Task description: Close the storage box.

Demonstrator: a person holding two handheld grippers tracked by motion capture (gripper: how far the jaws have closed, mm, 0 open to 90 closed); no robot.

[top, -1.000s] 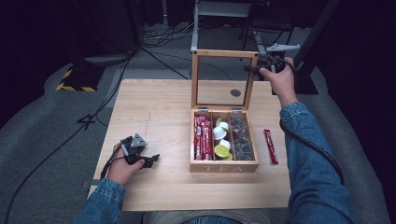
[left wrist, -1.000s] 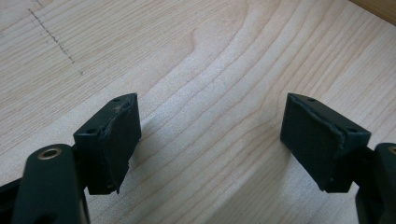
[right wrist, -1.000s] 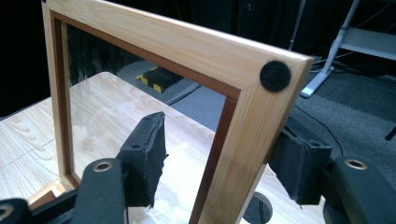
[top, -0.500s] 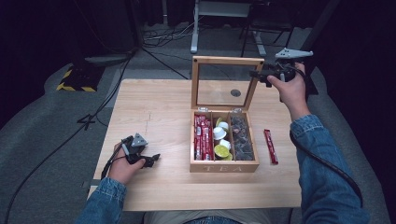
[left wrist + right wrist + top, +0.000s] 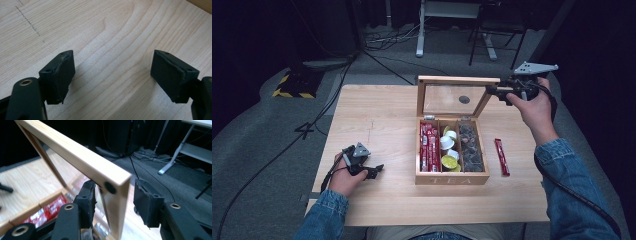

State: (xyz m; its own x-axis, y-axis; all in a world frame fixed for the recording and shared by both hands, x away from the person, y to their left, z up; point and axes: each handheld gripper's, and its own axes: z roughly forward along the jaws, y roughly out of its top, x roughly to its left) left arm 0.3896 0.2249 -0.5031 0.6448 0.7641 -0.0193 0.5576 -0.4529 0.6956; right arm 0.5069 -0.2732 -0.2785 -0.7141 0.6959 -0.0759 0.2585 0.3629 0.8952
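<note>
1. Step in hand: right gripper (image 5: 493, 91) going for the raised lid (image 5: 455, 80) of the wooden tea box (image 5: 452, 178), at the lid's top right corner. Probably to swing it shut; it could also be just steadying it.
2. Right jaws: have just been closing, now about half open. In the right gripper view the lid corner (image 5: 113, 185) sits between the pads; the right-hand pad stands clear of the wood, and the other is near or touching the glass side, can't tell which. No grip yet.
3. Left gripper (image 5: 373, 170): resting on the table (image 5: 382, 115) left of the box, jaws wide, nothing between them, bare wood under the pads (image 5: 61, 75).
4. Lid stands near upright at the back edge of the box. Box holds red sachets (image 5: 428, 147), round pods (image 5: 448, 145) and dark pieces (image 5: 470, 145). One red sachet (image 5: 501, 156) lies on the table just right of the box.
5. Next move calls for: finish the pinch on the frame edge, not the glass, then follow the hinge arc down slowly.
6. View difference: high view gives box contents, loose sachet and both hands. Right gripper view gives the pad-to-frame gap and a dark round bumper (image 5: 110, 187) on the lid corner.
</note>
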